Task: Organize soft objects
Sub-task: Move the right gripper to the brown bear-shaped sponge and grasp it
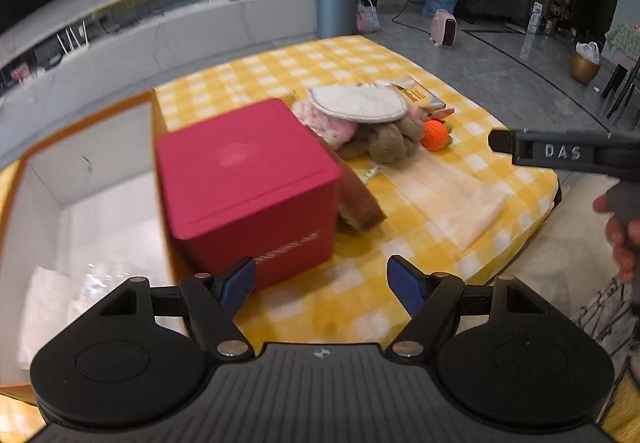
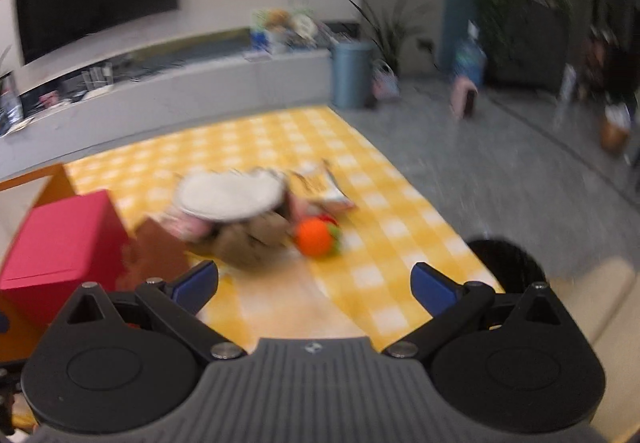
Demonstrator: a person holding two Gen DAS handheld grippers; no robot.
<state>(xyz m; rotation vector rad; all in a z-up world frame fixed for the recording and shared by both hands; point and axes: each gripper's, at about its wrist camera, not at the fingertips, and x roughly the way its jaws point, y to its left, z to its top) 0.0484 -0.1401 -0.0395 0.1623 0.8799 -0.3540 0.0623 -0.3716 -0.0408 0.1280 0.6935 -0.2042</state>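
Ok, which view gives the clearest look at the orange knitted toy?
The left wrist view: the orange knitted toy is sharp there, lying on the yellow checked cloth beside the brown plush. The right wrist view shows the toy larger and nearer the centre, but motion blur smears its surface and its green part.

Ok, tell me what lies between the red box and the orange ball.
In the left wrist view, the plush pile lies between the red box and orange ball.

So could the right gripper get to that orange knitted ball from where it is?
Probably yes. The right gripper is open and empty, and the orange ball lies ahead of it on the checked cloth, exposed beside the plush pile.
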